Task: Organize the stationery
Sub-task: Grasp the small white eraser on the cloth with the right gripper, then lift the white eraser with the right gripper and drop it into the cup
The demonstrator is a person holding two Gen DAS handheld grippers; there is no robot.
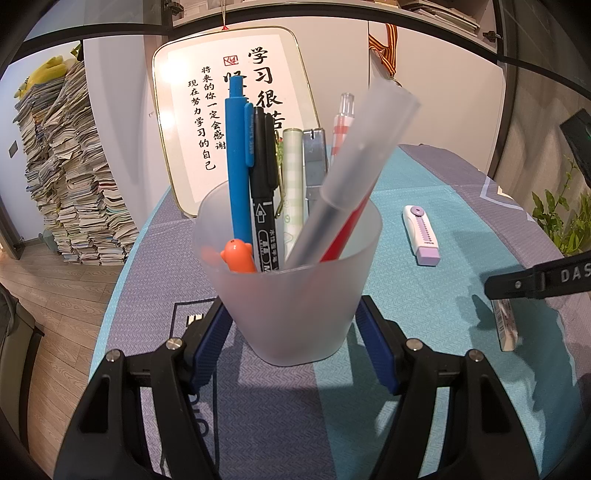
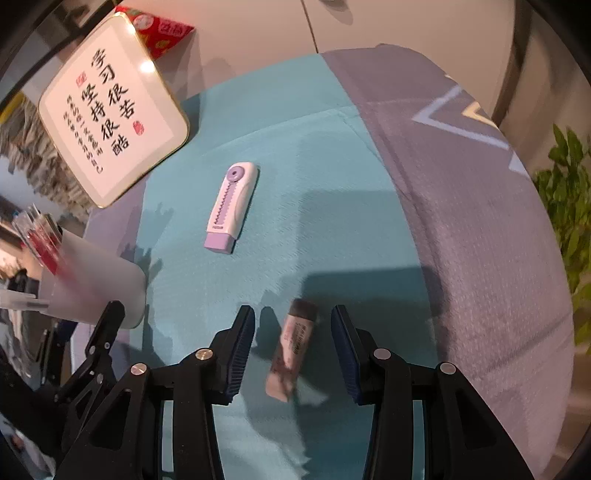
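My left gripper [image 1: 291, 310] is shut on a frosted plastic cup [image 1: 291, 295], one blue pad on each side of its lower wall. In the cup stand a blue pen [image 1: 238, 166], a black marker [image 1: 264, 192], a frosted tube [image 1: 354, 177], an orange-topped pen [image 1: 238, 258] and several others. A white and purple eraser [image 2: 231, 203] lies on the teal cloth. My right gripper [image 2: 292, 314] is open just above the cloth, pointing steeply down. A small pink eraser [image 2: 293, 350] lies between its fingers with a gap on each side. The cup [image 2: 99, 280] shows blurred at the left.
A framed calligraphy sign [image 1: 236, 110] leans at the table's back, with a red box [image 2: 159, 29] behind it. Stacked papers [image 1: 74, 184] stand on the floor to the left, a plant [image 1: 565, 214] at the right edge. The teal and grey cloth [image 2: 461, 221] covers the table.
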